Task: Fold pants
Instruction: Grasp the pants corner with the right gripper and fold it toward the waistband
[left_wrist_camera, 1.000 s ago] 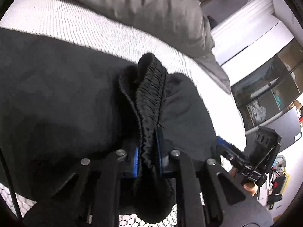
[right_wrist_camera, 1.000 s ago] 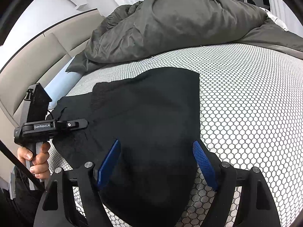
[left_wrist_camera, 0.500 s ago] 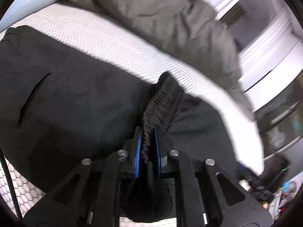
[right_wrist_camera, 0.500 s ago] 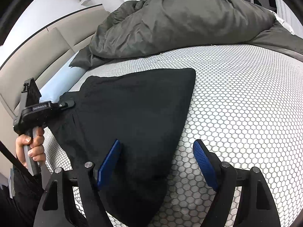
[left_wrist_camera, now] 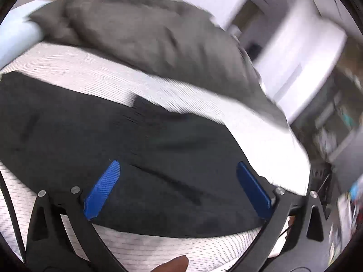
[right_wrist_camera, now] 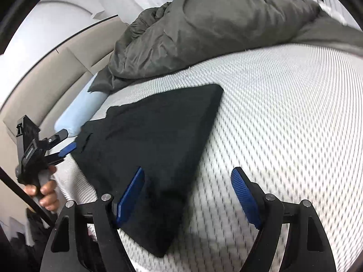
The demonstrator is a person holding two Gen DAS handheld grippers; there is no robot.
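Folded black pants lying flat on the white honeycomb-textured mattress, near its left edge, with one long straight edge running diagonally toward the grey duvet; the flat, layered lie suggests that a fold is already laid, and whether a further fold is needed cannot be judged from here. Left gripper: jaws spread wide, holding nothing, poised just above the cloth, the fabric visible between its two blue pads; seen from the right wrist view it stands at the pants' left end, apparently clear of the garment. Right gripper: jaws likewise wide and empty, straddling the near corner of the pants, one pad over cloth and one over bare mattress, a stance suited to pinching that edge next. Count: one pair of pants; two grippers, four blue pads; one duvet, heaped at the far side; one pale blue bolster beside the upholstered bed frame.
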